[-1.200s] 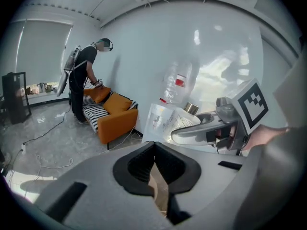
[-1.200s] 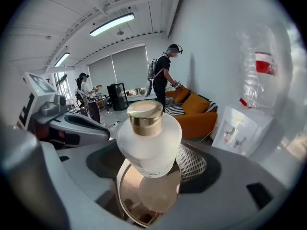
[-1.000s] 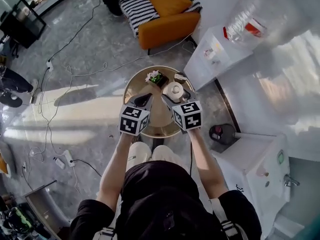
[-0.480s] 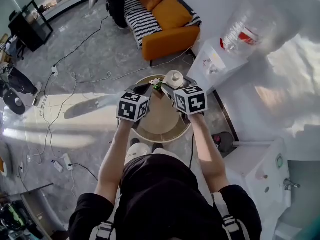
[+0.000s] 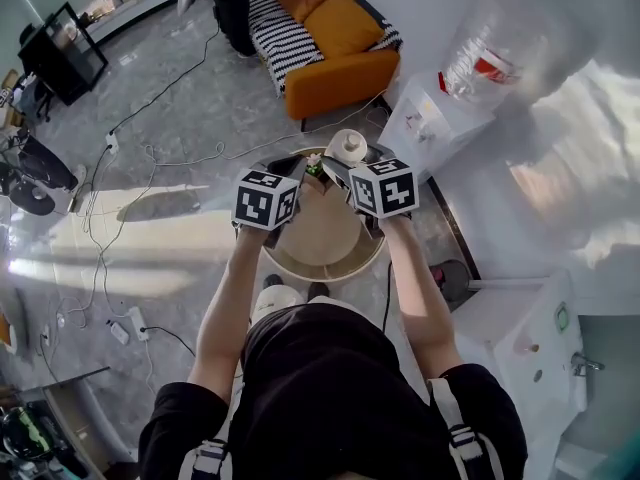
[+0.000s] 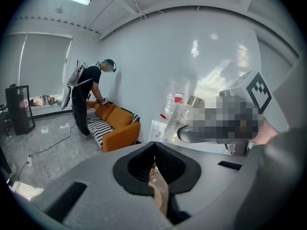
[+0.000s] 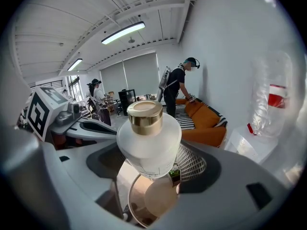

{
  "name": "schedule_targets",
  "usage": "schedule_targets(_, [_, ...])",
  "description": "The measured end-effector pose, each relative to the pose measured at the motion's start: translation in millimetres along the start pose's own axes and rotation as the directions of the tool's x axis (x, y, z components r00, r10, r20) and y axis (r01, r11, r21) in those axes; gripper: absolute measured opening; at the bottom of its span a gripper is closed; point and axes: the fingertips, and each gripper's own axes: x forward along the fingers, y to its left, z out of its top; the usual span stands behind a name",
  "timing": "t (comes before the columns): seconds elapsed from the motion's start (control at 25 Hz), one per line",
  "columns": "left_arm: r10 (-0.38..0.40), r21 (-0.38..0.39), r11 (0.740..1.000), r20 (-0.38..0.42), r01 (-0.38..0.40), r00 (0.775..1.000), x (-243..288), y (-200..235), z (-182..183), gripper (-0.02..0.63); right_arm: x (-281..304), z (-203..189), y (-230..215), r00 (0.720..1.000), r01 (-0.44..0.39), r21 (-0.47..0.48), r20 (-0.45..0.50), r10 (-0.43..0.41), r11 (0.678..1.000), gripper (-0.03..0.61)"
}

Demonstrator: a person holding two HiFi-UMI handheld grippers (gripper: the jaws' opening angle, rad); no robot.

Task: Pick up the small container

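The small container [image 5: 347,147] is a frosted white bottle with a gold cap. My right gripper [image 5: 349,165] is shut on it and holds it upright in the air, above the far edge of the round tan table [image 5: 322,243]. In the right gripper view the bottle [image 7: 148,143] fills the space between the two jaws, with the table top [image 7: 152,201] far below. My left gripper [image 5: 292,173] hovers beside it on the left. Its jaws are pressed together with nothing in them [image 6: 154,150]. The left gripper view shows the bottle [image 6: 180,121] at the right.
A small potted plant [image 5: 314,168] stands on the table's far side. Beyond are an orange sofa [image 5: 340,43] and a white water dispenser [image 5: 437,118]. Cables trail over the floor [image 5: 150,158]. A person [image 6: 88,92] bends over the sofa.
The container has left the table top and risen with my right gripper. Both grippers have moved up and away from me, toward the table's far edge.
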Motion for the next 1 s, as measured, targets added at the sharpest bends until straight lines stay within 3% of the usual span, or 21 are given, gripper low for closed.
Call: schedule_targets(1.0, [-0.018, 0.013, 1.000, -0.008, 0.018, 1.000, 1.9, -5.9, 0.3, 0.018, -3.9, 4.9, 3.6, 1.000, -0.008, -0.008, 0.015, 0.008, 1.000, 0.328])
